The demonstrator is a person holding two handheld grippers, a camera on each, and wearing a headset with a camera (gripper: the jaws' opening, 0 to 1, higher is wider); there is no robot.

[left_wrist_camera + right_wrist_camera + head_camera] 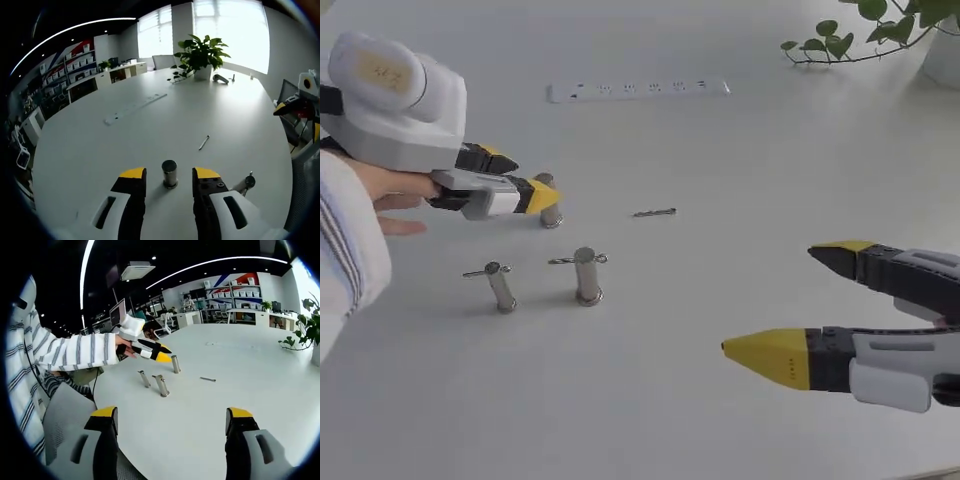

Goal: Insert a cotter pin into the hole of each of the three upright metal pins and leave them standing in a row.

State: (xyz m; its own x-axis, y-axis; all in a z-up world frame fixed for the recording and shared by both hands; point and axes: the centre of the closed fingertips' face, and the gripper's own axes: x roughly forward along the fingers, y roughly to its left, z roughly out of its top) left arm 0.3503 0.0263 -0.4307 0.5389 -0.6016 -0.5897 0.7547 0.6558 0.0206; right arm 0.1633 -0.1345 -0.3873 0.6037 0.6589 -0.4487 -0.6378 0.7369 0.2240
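Between the spread, empty jaws of the left gripper (530, 180) stands the bare upright pin (170, 174), the loose cotter pin (654, 212) lying to its right, pointing at it, well apart from the wide-open, empty right gripper (775, 300).

Power strip (638, 90) on the white table (770, 150); plant (835, 42) beyond it.

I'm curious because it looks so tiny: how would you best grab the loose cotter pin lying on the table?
Probably from above, pinching the loose cotter pin across its width near one end. It lies flat on the table and is thin, so a level approach would likely slide over it; the other end stays free for the hole.
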